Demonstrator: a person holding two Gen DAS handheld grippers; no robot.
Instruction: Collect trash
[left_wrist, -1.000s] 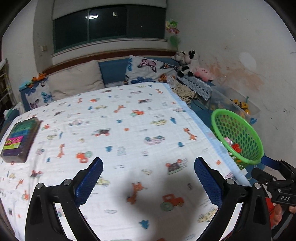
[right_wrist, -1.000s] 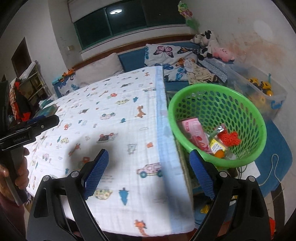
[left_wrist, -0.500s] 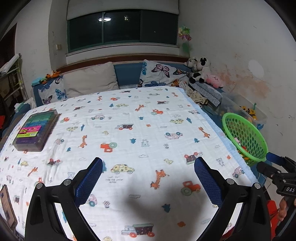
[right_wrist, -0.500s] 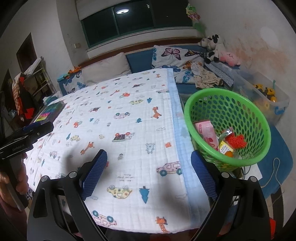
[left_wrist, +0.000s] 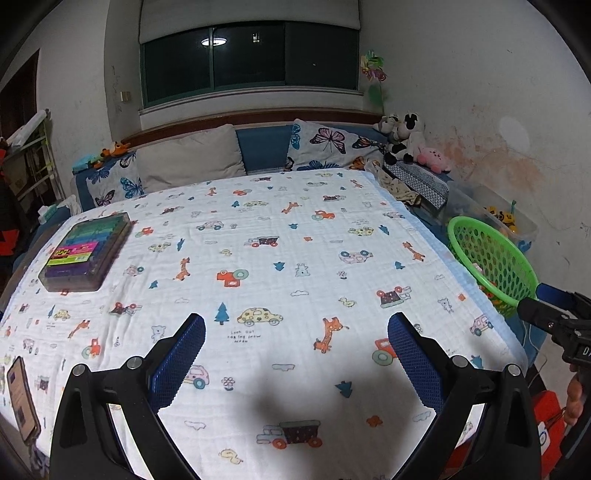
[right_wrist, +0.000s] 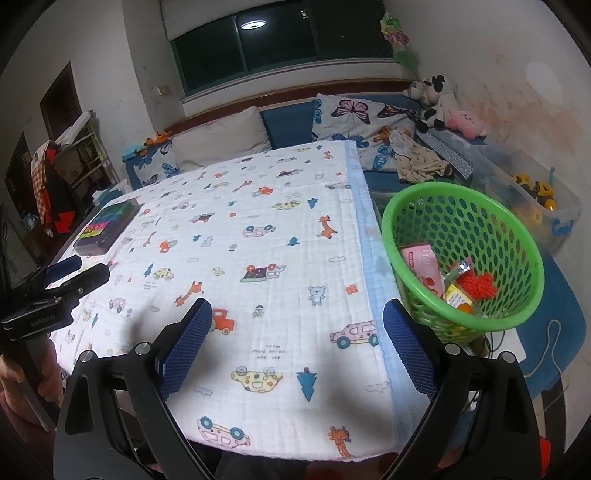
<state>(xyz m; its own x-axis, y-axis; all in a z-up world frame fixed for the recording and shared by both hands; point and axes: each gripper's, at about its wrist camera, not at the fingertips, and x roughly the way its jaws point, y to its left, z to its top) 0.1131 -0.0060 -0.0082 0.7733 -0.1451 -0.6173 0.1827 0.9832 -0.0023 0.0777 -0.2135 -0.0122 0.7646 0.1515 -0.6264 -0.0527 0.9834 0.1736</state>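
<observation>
Both my tools hung released and empty over the bench: left tool (left_wrist: 295, 354), right tool (right_wrist: 297, 339); the trash (right_wrist: 439, 275) lay inside the green basket (right_wrist: 517, 236) at its right edge

Indoor light at night: a round ceiling lamp shows only as a bright reflection (left_wrist: 213, 41) in the dark window (left_wrist: 251, 59). The bed cover (left_wrist: 258, 258) is evenly and fairly brightly lit, with no glare. Soft dark shadows (left_wrist: 266, 402) fall on the cover near its front edge, between the left tongs (left_wrist: 295, 354); a fainter one (right_wrist: 155, 314) lies by the right tongs (right_wrist: 297, 347). Both views are sharp at centre, strongly bent fisheye, with black vignetted corners. The storage bin (right_wrist: 532, 192) looks slightly smeared.
</observation>
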